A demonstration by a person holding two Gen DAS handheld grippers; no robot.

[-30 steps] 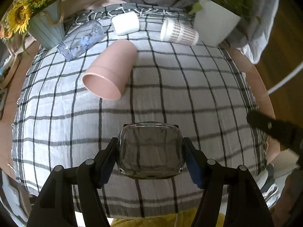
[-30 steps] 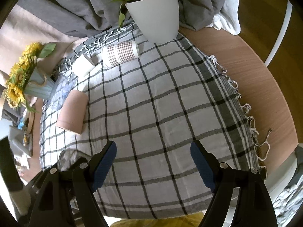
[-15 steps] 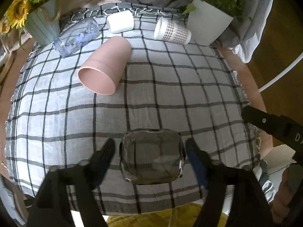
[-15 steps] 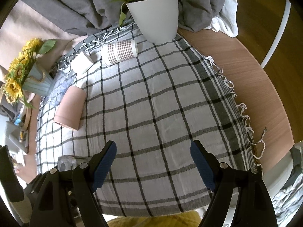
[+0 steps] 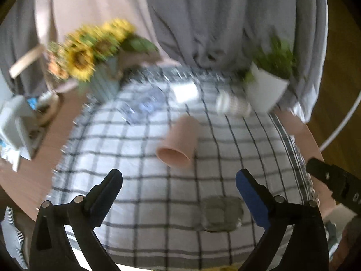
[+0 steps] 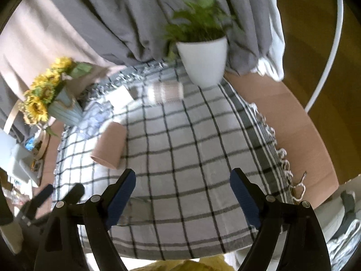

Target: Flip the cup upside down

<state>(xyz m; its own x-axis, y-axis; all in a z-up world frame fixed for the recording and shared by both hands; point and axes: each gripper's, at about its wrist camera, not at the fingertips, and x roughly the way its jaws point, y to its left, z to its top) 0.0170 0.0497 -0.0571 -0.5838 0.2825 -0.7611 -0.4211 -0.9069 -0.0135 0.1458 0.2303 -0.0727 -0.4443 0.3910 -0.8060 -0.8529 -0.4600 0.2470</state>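
1. The left hand-held gripper hangs wide open, holding nothing.
2. The right hand-held gripper is likewise spread and empty.
3. The glass cup stands on the checked table, near edge, beside the left gripper's right finger.

Left gripper: jaws spread wide, nothing between the blue pads; I read it as raised and pulled back toward the near edge of the table. Right gripper: also wide apart and empty, held over the near edge. In the left wrist view its black body shows at the far right.
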